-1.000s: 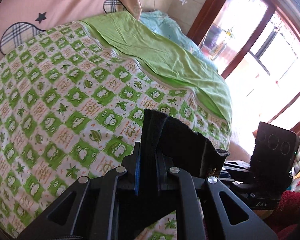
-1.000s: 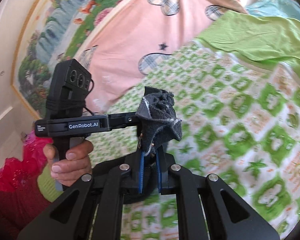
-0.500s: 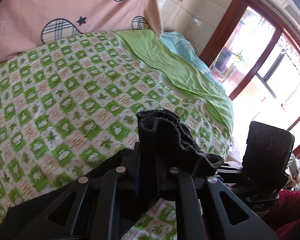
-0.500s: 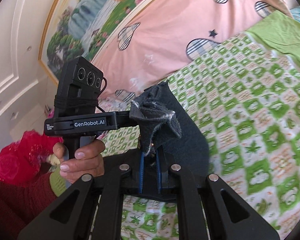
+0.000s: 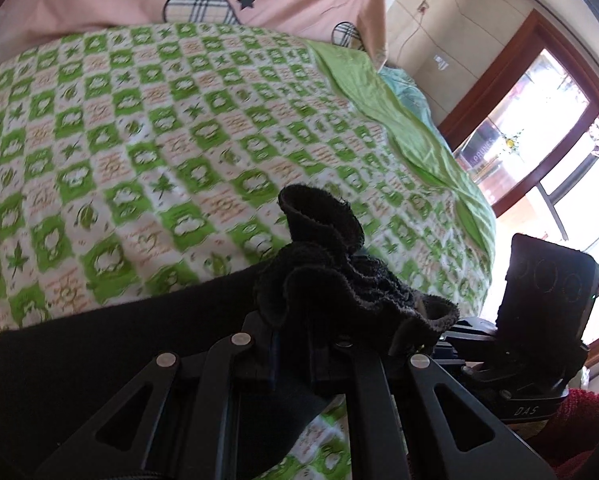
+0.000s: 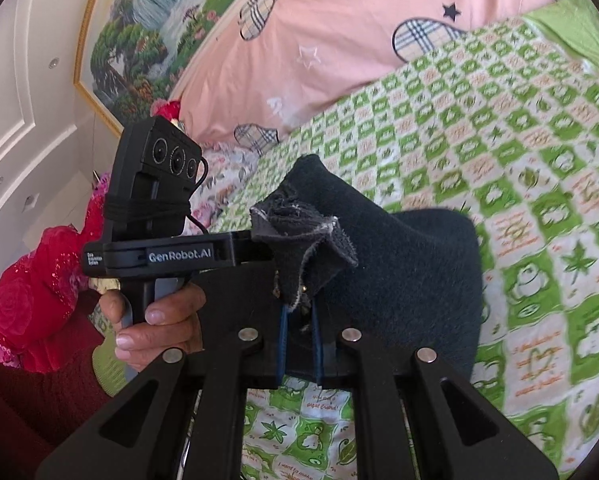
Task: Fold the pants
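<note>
Left gripper (image 5: 295, 344) pinching a bunched edge of the dark pants (image 5: 331, 276), jaws pressed tight on the cloth. Right gripper (image 6: 299, 320) pinching another bunched bit. Pants (image 6: 411, 276) hanging near, over the green checked bedspread (image 5: 147, 152). Pink pillow (image 6: 339, 40) far behind. Maybe touching the bed; hard to tell.

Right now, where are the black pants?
The black pants hang bunched in both grippers, left gripper and right gripper, trailing onto the green checkered bedspread.

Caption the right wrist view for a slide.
Right gripper pinching bunched dark pants above the green checked bedspread.
</note>
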Available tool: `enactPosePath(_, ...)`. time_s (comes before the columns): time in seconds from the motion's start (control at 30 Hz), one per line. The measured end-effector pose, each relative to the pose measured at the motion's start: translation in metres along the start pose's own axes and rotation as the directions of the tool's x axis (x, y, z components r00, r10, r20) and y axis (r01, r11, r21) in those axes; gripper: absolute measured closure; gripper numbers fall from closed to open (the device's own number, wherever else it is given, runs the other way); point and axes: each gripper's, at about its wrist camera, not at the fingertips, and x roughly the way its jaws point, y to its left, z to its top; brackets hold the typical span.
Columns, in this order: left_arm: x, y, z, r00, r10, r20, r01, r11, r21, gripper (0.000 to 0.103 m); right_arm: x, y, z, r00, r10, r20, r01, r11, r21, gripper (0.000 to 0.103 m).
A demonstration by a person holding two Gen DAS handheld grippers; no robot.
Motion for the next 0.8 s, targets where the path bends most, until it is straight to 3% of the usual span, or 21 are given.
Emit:
enactPosePath(0.5, -0.016, 0.048, -0.045, 0.998, 0.050, 0.034, -0.041, 0.973, -0.227, 0.095, 0.042, -0.003, -0.013, 0.985, -0.044, -0.166, 0.046, 0.999, 0.007, 0.084)
enactPosePath(0.57, -0.021, 0.050, -0.051, 0.997, 0.067, 0.048, -0.054, 0.969, -0.243, 0.095, 0.044, -0.003, -0.013, 0.984, -0.043, -0.174, 0.046, 0.999, 0.010, 0.080)
enactPosePath(0.7, -0.036, 0.056, -0.064, 0.992, 0.096, 0.080, -0.068, 0.954, -0.292, 0.091, 0.046, 0.006, -0.015, 0.982, -0.013, -0.189, 0.012, 1.000, -0.008, 0.058)
enactPosePath(0.8, -0.049, 0.064, -0.076, 0.989, 0.110, 0.101, -0.070, 0.938, -0.340, 0.088, 0.049, 0.014, -0.015, 0.981, -0.012, -0.195, 0.006, 1.000, -0.030, 0.057)
